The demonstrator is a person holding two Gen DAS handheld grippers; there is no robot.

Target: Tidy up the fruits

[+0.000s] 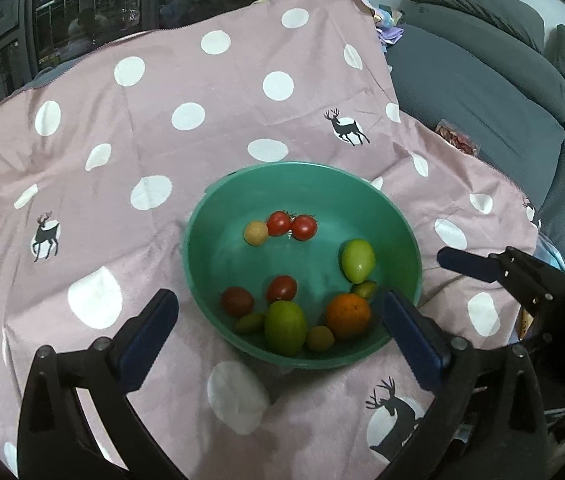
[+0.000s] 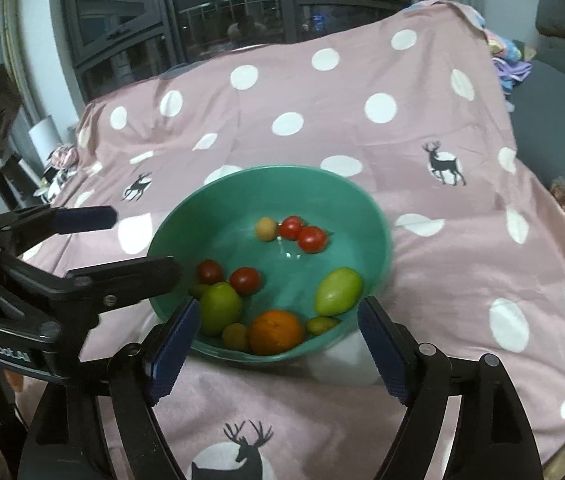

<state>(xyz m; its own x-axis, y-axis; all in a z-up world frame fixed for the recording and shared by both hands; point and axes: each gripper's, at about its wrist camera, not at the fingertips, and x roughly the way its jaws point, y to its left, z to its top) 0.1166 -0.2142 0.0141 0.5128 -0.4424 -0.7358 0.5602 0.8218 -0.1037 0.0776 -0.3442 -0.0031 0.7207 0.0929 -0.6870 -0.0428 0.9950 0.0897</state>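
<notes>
A green bowl (image 1: 302, 166) stands on a pink cloth with white dots. It holds an orange (image 1: 348, 315), two large green fruits (image 1: 285, 327) (image 1: 357, 260), several red tomatoes (image 1: 303, 227) and small tan and olive fruits. My left gripper (image 1: 278, 300) hangs open over the bowl's near side with nothing between its pads. In the right wrist view the same bowl (image 2: 282, 169) and orange (image 2: 276, 332) show. There my right gripper (image 2: 278, 308) stands open above the near rim and grips nothing. The left gripper (image 2: 144, 244) reaches in from the left, its fingers wide apart.
The pink cloth (image 1: 162, 128) with deer prints covers the whole work surface. A grey sofa (image 1: 482, 92) runs along the right, with a small packet (image 1: 456, 138) on its seat. Dark windows (image 2: 222, 12) stand behind. Clutter lies by the far left edge (image 2: 60, 160).
</notes>
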